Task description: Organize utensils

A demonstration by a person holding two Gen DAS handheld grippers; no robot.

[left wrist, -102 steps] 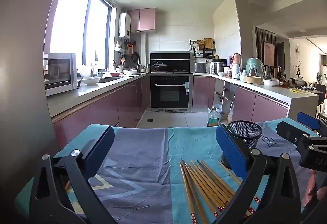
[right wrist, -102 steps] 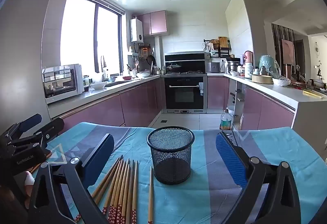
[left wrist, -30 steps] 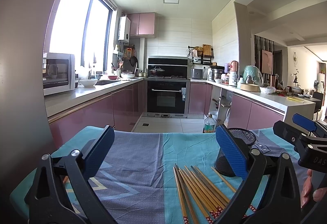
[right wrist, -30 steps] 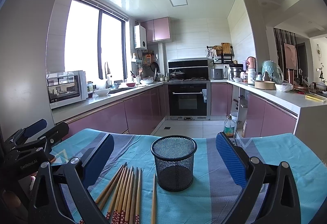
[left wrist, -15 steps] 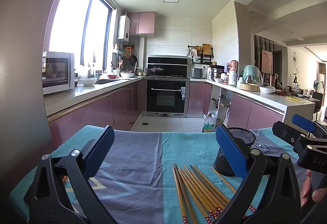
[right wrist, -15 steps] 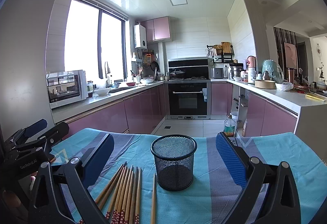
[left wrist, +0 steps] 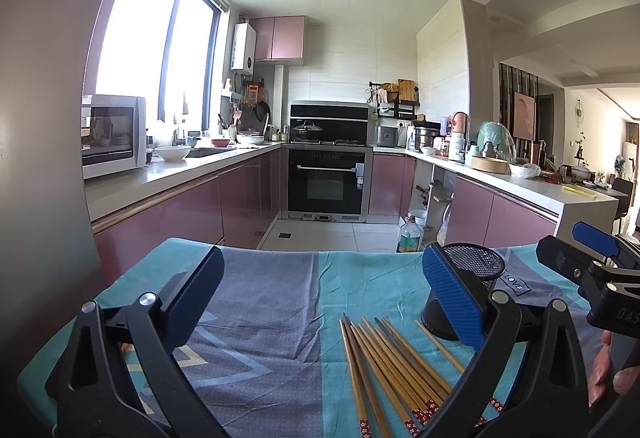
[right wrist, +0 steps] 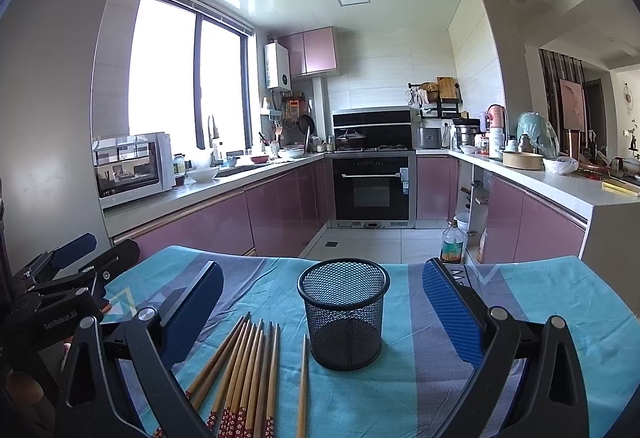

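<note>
Several wooden chopsticks (right wrist: 248,366) with red patterned ends lie side by side on the blue patterned tablecloth (right wrist: 436,366); one single chopstick (right wrist: 303,386) lies apart beside them. To their right stands an upright, empty black mesh holder (right wrist: 344,312). My right gripper (right wrist: 322,312) hovers open above the cloth, with the holder between its blue pads. My left gripper (left wrist: 322,298) is open and empty over the cloth, with the chopsticks (left wrist: 392,362) low between its fingers and the holder (left wrist: 466,292) behind its right finger. Each view shows the other gripper at its edge.
The cloth-covered table (left wrist: 276,302) ends ahead, at a kitchen floor with a bottle (left wrist: 409,236) on it. Purple cabinets, an oven (left wrist: 327,178), a microwave (left wrist: 112,134) and cluttered counters line the room. A hand (left wrist: 608,370) holds the right gripper's handle.
Both cameras have tilted up slightly since 3.4 s ago, so more ceiling shows. Chopsticks and holder have not moved, and both grippers have stayed open.
</note>
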